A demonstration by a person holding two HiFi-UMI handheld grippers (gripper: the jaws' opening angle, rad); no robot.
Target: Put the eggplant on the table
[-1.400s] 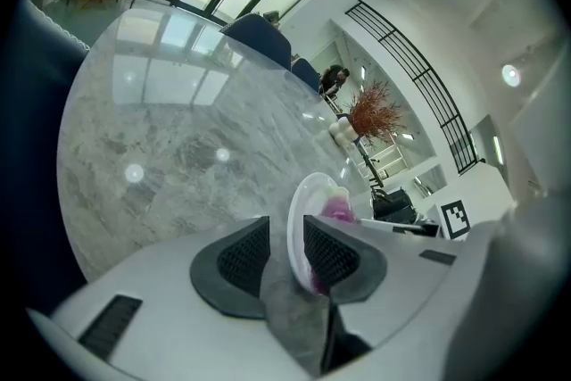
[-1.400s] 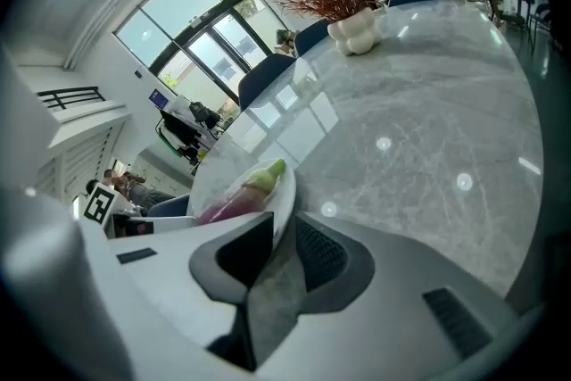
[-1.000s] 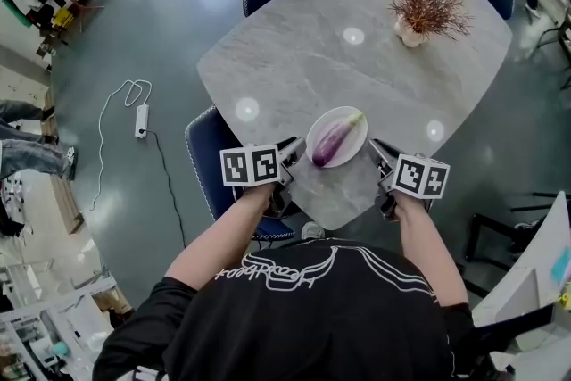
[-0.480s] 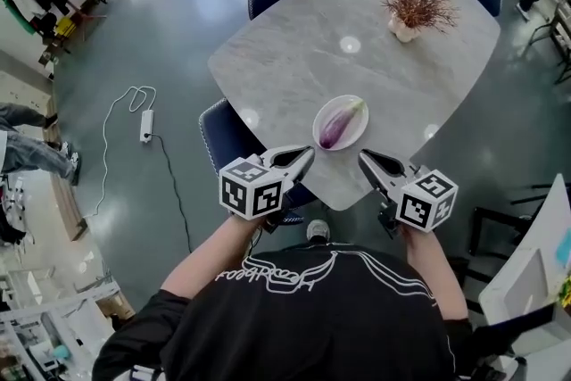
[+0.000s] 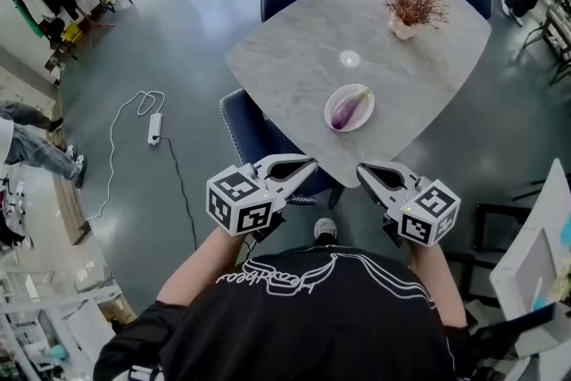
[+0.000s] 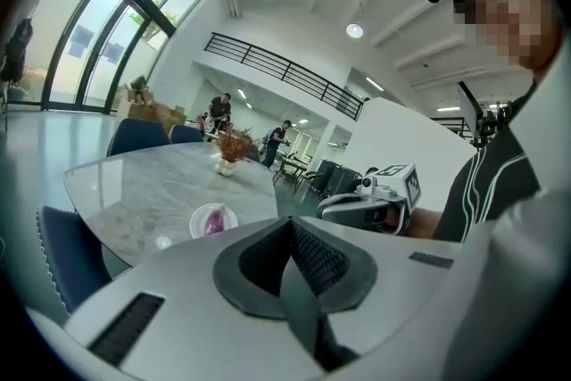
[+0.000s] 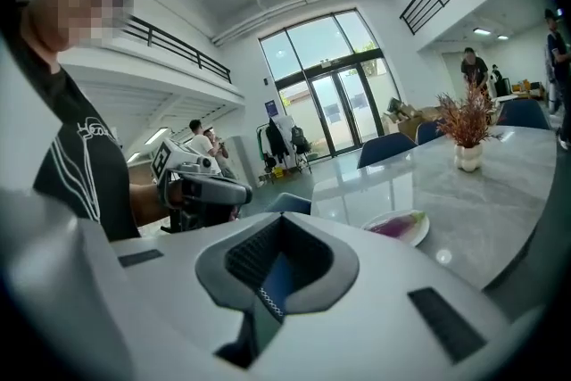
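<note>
Purple eggplant (image 5: pixel 348 109) lies on a round white plate (image 5: pixel 360 119) near the front corner of the grey marble table (image 5: pixel 294 58), over a glossy grey-green floor (image 5: pixel 178 22). The left gripper (image 5: pixel 312 161) and right gripper (image 5: pixel 359 168) hover off the table's edge, jaws pressed together and empty.

Black short-sleeved shirt (image 5: pixel 303 317), white script lettering (image 5: pixel 294 274); white left claw (image 5: pixel 310 162), white right claw (image 5: pixel 362 169), black-and-white marker cubes (image 5: pixel 239 202)

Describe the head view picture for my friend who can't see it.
From above, a purple eggplant lies on a white plate near the front edge of a grey table. A person holds the left gripper and right gripper, fingers shut and empty, short of the table. A dried plant stands at the far end.
</note>
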